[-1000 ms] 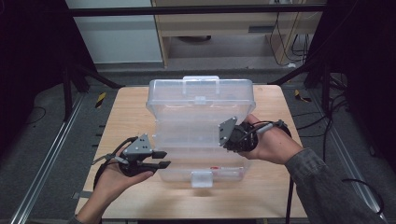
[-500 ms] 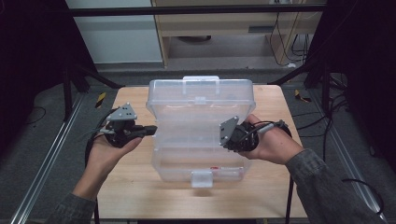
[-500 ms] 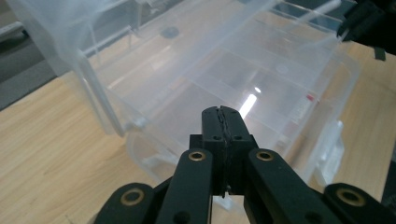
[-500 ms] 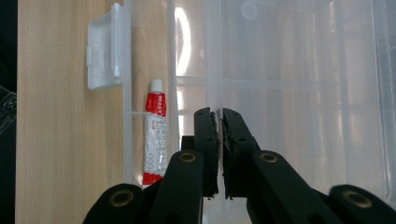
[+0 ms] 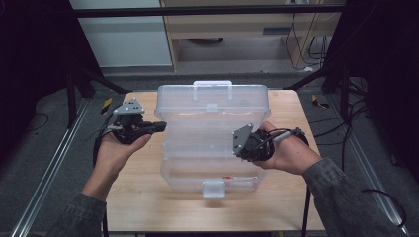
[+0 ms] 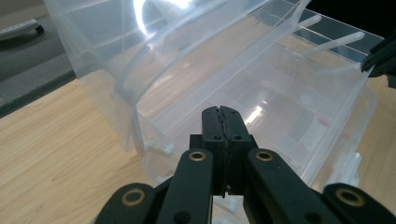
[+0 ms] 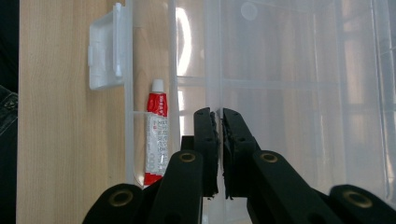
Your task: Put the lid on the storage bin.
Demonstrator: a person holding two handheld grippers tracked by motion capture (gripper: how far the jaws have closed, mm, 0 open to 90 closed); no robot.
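A clear plastic compartment box (image 5: 212, 173) lies on the wooden table (image 5: 141, 200) with its lid (image 5: 212, 113) swung up. My right gripper (image 5: 240, 153) reaches in from the right and is shut on the lid's thin front rim (image 7: 215, 56), which runs between the jaws (image 7: 215, 114). A red and white tube (image 7: 156, 140) lies in a front compartment near the white latch (image 7: 105, 51). My left gripper (image 5: 160, 127) hovers at the lid's left edge. Its jaws have just been closing and now stand shut (image 6: 219, 112) with nothing between them.
A handle (image 5: 212, 85) tops the lid at the far side. Bare wood lies left and right of the box. Dark frame rails (image 5: 44, 177) run beside the table, and cables (image 5: 346, 128) trail on the floor at the right.
My left hand rose and moved from the box's near-left corner to beside the raised lid, and its jaws closed. The right hand and lid stayed put.
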